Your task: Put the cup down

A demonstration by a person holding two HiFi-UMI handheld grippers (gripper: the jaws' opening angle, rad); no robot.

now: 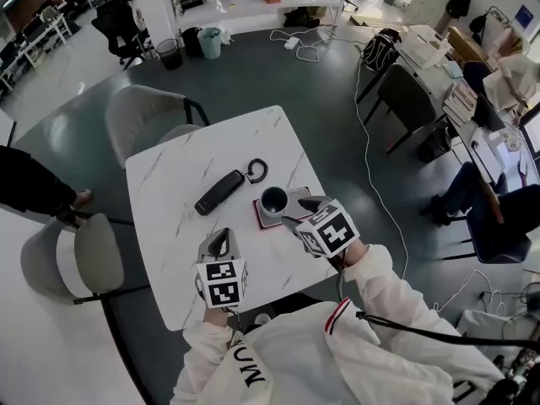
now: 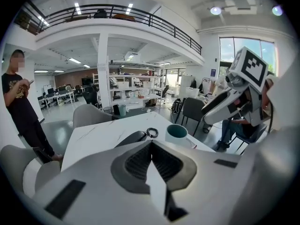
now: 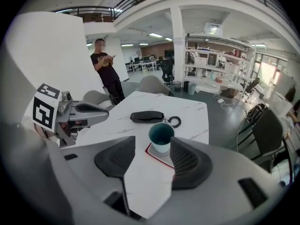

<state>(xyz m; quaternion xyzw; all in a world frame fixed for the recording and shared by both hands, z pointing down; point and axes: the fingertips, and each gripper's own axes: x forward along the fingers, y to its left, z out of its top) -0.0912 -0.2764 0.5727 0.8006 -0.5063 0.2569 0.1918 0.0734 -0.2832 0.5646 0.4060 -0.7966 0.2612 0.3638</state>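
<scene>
A white cup with a teal inside (image 1: 273, 200) stands upright on a dark, red-edged coaster (image 1: 295, 196) on the white marble table (image 1: 177, 184). My right gripper (image 1: 297, 210) is just right of the cup and is open. In the right gripper view the cup (image 3: 161, 136) stands on the coaster (image 3: 157, 154) just beyond the spread jaws of this gripper (image 3: 153, 142), and neither jaw touches it. My left gripper (image 1: 221, 239) hovers near the table's front edge, shut on nothing (image 2: 151, 143). From it the cup (image 2: 176, 134) shows ahead to the right.
A long black case (image 1: 219, 191) with a coiled black cord (image 1: 257, 170) lies left of the cup. Grey chairs (image 1: 148, 116) (image 1: 80, 256) stand at the table's far and left sides. A person in black (image 3: 105, 69) stands beyond the table.
</scene>
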